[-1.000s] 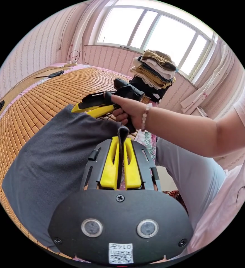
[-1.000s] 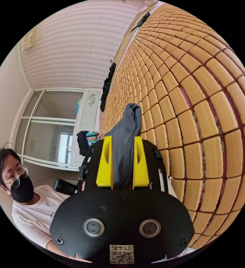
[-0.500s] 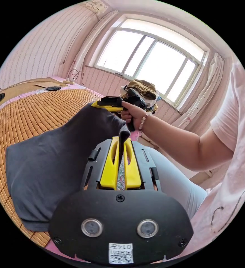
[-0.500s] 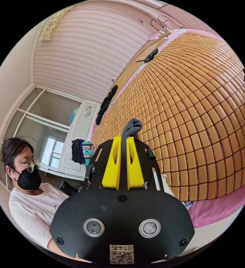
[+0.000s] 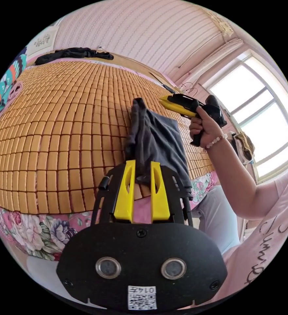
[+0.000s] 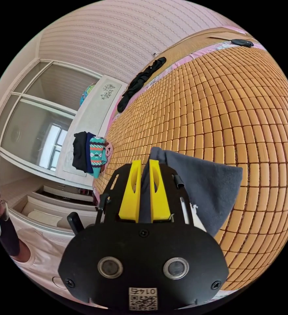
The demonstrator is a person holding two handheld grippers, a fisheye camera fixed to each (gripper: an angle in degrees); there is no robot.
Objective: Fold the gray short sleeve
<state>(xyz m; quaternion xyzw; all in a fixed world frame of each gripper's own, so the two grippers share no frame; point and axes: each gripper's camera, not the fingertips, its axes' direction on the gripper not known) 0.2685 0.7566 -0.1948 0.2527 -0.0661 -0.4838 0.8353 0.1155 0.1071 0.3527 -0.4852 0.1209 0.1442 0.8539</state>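
The gray short-sleeve shirt [image 5: 157, 141] lies bunched in a narrow strip on the woven bamboo mat [image 5: 68, 115], one end rising in a fold. My left gripper [image 5: 143, 162] stands open at its near end, its jaws apart with the cloth's edge just at the tips. Held in a hand [image 5: 202, 124], the right gripper [image 5: 163, 99] hovers by the shirt's far edge. In the right gripper view, my right gripper [image 6: 145, 160] is shut on the gray shirt [image 6: 209, 187], which pokes past the jaw tips and spreads over the mat [image 6: 232, 115].
A dark garment [image 5: 71, 52] lies at the mat's far edge, also seen as a dark garment [image 6: 140, 82]. Folded clothes [image 6: 94, 154] sit on a white cabinet. Another clothes pile [image 5: 245, 147] stands by the window. Floral bedding [image 5: 35, 229] edges the mat. A person [image 6: 6, 229] is beside it.
The left gripper's jaws have opened and let go of the shirt. The shirt, spread and lifted before, now lies folded into a narrow strip. Both cameras have swung round.
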